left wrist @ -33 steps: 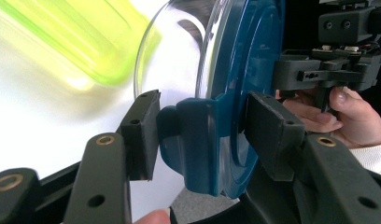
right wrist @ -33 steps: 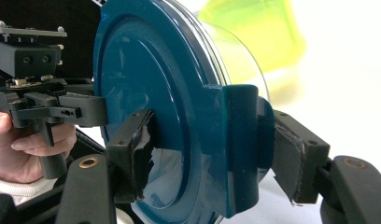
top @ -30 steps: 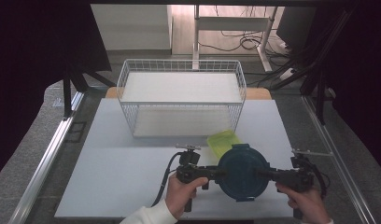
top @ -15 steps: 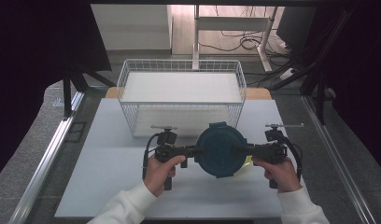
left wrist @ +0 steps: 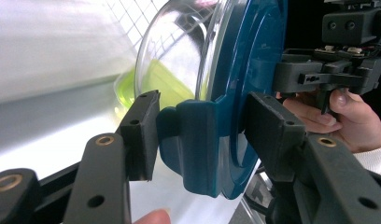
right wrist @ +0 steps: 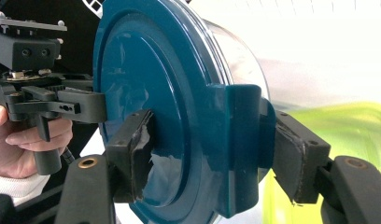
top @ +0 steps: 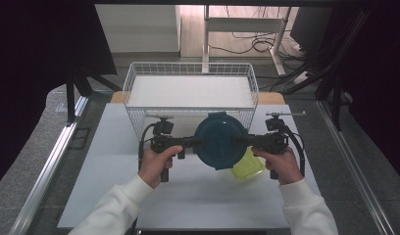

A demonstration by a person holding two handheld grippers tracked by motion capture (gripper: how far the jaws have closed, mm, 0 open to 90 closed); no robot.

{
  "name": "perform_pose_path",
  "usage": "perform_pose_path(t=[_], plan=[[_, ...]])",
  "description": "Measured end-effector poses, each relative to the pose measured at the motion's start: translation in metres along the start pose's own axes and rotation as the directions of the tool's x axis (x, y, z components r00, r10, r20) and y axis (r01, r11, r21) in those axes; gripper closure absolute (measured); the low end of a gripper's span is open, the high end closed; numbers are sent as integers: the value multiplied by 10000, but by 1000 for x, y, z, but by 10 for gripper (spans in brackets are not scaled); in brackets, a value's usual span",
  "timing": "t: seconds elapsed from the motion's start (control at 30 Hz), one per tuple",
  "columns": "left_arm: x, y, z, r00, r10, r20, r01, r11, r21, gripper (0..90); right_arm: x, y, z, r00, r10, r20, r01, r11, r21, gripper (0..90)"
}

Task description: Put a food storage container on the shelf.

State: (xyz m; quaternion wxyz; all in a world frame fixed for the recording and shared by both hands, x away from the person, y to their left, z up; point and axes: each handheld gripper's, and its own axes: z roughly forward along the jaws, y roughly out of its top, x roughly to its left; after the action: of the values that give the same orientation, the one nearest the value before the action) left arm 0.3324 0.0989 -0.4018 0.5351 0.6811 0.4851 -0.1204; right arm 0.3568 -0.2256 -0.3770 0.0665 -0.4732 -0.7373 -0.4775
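A round container with a dark teal lid [top: 219,139] and a clear bowl-shaped body hangs above the white table [top: 105,186], near its far edge, just in front of the white wire basket [top: 190,78]. Its lid faces up toward the high camera. Two teal clip tabs stick out on opposite sides of the lid. The left gripper [top: 198,142] is clamped on one tab: in the left gripper view its two black pads [left wrist: 142,133] stand partly apart with the tab [left wrist: 193,140] squeezed between them. The right gripper [top: 241,141] is closed on the opposite tab [right wrist: 242,140] in the same way, jaws part-way open around the lid rim, pads pressing either face. Both hands grasp the gripper handles, white sleeves entering from the near edge. A yellow-green container [top: 248,165] sits on the table below the lid's right side, toward the right edge. The basket stands at the table's far edge.
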Motion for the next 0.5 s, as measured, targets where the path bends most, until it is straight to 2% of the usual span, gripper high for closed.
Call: perform_pose_path(t=[0.17,0.27,0.5], plan=[[2,13,-10,9998,155,-85,-155,9999,-58,464,6,13,5,9999,-135,-54,135,9999,-90,352],[3,22,-16,9998,171,-103,-174,9993,-328,464,10,21,9,9998,-203,-86,202,9997,-162,352],[8,37,-28,9995,230,-229,-242,9984,-520,469,14,38,20,9993,-212,-313,201,9993,-322,352]])
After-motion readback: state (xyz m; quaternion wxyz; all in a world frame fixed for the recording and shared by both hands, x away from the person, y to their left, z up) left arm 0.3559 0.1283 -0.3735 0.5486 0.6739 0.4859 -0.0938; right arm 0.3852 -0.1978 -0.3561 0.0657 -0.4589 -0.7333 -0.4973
